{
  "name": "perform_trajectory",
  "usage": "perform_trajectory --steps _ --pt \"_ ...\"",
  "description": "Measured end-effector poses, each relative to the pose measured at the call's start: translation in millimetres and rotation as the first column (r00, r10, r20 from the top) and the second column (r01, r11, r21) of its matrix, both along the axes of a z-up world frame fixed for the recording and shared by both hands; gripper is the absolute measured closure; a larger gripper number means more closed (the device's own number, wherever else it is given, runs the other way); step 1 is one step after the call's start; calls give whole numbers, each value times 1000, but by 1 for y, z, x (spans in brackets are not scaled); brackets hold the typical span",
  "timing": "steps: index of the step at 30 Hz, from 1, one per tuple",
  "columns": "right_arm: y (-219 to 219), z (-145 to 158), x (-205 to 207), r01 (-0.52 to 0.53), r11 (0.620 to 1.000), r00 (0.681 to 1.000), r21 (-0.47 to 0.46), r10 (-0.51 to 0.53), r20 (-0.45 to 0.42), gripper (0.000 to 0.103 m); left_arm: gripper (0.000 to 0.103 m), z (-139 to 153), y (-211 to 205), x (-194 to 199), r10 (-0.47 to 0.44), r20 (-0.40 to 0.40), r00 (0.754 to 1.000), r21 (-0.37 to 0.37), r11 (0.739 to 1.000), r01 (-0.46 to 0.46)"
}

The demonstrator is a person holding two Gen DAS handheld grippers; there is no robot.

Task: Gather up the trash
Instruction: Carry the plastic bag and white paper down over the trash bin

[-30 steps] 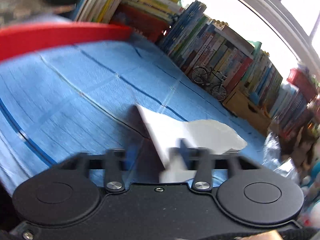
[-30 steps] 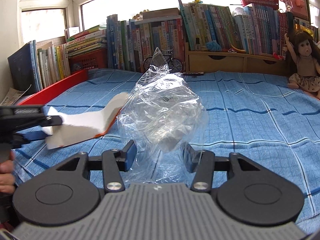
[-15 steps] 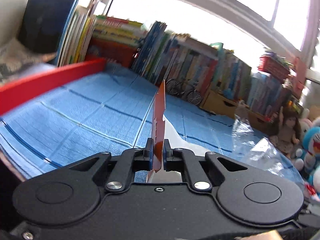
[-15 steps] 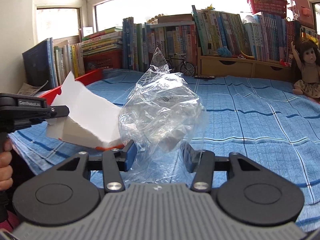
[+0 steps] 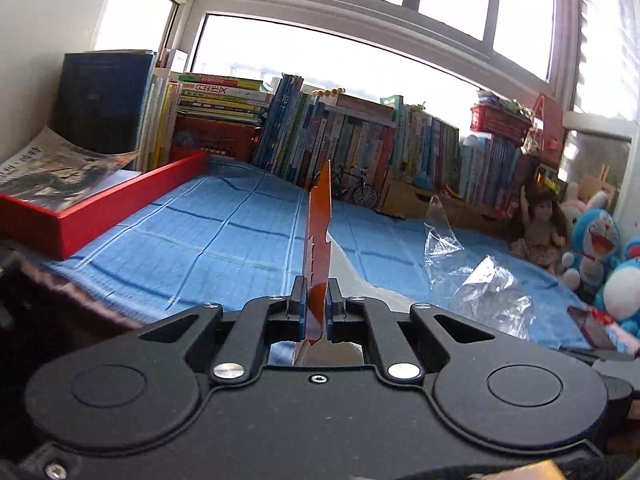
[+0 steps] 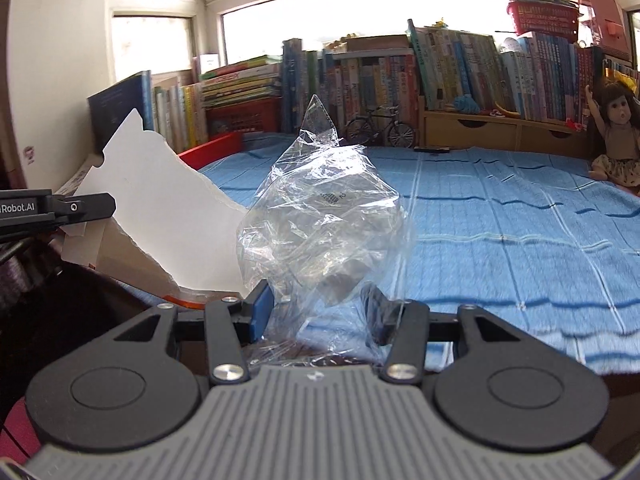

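Observation:
My left gripper [image 5: 316,304] is shut on a torn piece of cardboard [image 5: 319,236], orange on one side and white on the other, seen edge-on and standing upright. In the right wrist view the same cardboard [image 6: 160,204] shows its white face at the left, held by the left gripper [image 6: 86,208]. My right gripper [image 6: 316,312] holds a crumpled clear plastic bag [image 6: 324,228] between its fingers, lifted above the blue mat [image 6: 500,216]. The plastic bag [image 5: 476,280] also appears at the right of the left wrist view.
A red box [image 5: 104,204] with a magazine on it lies at the left edge of the blue mat [image 5: 208,240]. Rows of books [image 6: 400,80], a toy bicycle [image 6: 380,128] and a doll [image 6: 616,132] line the back. Plush toys [image 5: 600,248] sit at the right.
The left gripper closed on the cardboard, lifted it off the mat and rolled so the piece stands on edge. Both grippers drew back toward the near edge of the mat.

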State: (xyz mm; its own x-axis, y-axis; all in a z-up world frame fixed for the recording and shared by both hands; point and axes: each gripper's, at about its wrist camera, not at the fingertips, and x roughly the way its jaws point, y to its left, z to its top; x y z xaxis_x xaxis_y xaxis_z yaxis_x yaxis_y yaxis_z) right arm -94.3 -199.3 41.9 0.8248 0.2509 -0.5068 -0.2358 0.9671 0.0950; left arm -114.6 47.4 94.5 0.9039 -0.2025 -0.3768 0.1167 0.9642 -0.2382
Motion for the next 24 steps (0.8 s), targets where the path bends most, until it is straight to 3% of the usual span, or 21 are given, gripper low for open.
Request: perform_trajectory --steps 6,13,18,24 --pt "17 -4 -34 -48 999 999 -22 48 -22 50 95 -9 11 -42 -5 -26 1000 60 998 7" --pt "36 -24 -68 -99 994 993 -56 95 -69 50 95 -44 5 -70 -9 -115 993 125 992 23" --pt "49 -53 -79 -131 989 981 -66 120 -153 50 95 -80 -11 -74 -9 -237 971 191 980 56" --pt "59 -92 -80 -121 991 962 -49 104 -253 50 95 -123 -22 -75 -20 -318 948 195 977 86"
